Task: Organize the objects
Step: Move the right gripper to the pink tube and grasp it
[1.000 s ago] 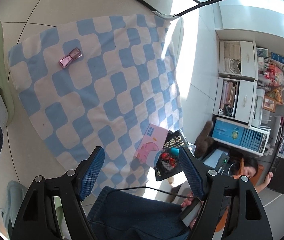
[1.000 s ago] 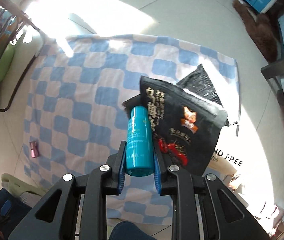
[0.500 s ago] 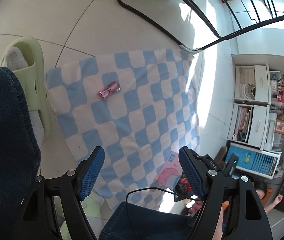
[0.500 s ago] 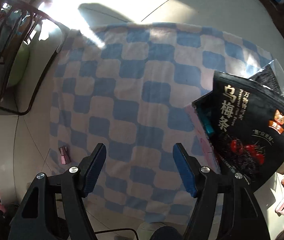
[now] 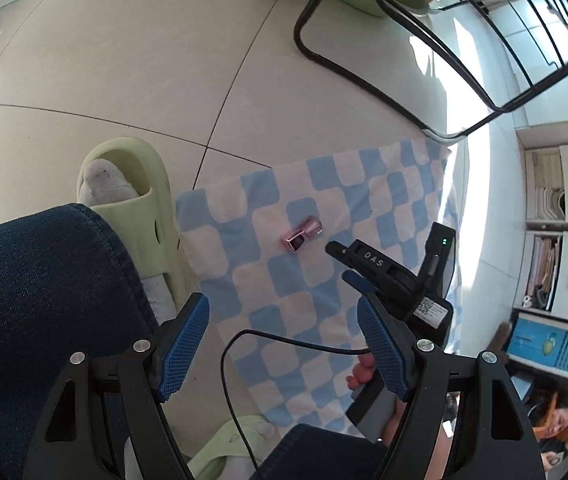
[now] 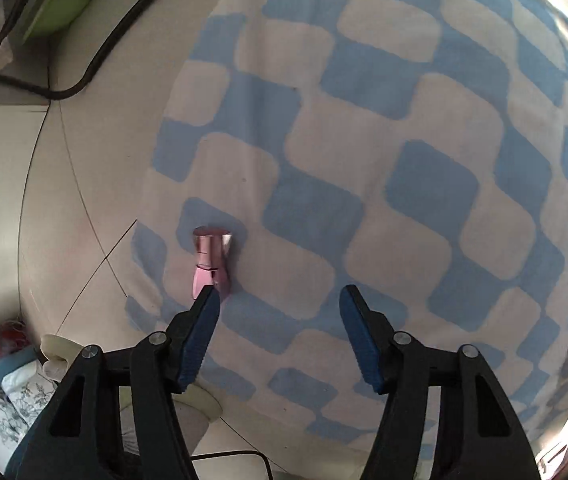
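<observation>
Pink metallic bottle point(image 6: 210, 265) is laid flat on the checkered cloth point(image 6: 363, 160), just beside the spread right gripper point(image 6: 278, 300). The left gripper point(image 5: 284, 322) is held spread, empty.

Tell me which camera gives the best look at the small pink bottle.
The right wrist view: the pink bottle lies close and large on the checkered cloth, just ahead of the open right gripper. The left wrist view shows it small and farther off.
</observation>
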`<state>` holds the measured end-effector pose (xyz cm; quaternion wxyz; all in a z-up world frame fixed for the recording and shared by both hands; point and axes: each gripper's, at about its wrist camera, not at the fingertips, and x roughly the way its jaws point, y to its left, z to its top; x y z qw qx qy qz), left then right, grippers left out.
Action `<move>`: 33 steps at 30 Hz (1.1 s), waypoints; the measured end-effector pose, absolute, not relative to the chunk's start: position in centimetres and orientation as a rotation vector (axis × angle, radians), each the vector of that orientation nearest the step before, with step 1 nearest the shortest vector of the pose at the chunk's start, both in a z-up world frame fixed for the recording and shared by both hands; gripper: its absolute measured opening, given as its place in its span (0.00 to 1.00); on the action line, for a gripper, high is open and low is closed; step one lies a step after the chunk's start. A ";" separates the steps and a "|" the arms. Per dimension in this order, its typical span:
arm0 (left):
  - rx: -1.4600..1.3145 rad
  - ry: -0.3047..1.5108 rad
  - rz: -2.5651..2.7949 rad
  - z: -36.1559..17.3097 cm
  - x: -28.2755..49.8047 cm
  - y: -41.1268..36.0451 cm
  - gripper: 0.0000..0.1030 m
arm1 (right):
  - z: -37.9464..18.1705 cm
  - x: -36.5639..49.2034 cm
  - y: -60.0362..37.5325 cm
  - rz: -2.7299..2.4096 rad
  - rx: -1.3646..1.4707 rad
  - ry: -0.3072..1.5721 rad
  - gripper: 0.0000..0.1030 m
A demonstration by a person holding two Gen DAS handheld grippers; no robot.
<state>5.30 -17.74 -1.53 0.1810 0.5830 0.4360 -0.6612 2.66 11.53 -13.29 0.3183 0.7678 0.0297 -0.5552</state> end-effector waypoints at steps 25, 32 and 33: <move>1.753 1.099 -1.986 -2.3 3.8 -13.6 0.73 | -6.7 8.6 16.1 -1.407 1.672 0.393 0.01; 1.858 1.114 -1.988 -4.0 3.3 -11.2 0.73 | -8.4 8.5 23.1 -1.403 1.875 0.450 0.13; 1.862 1.102 -1.985 -4.2 3.1 -11.8 0.73 | -9.4 8.8 23.1 -1.386 1.915 0.478 0.20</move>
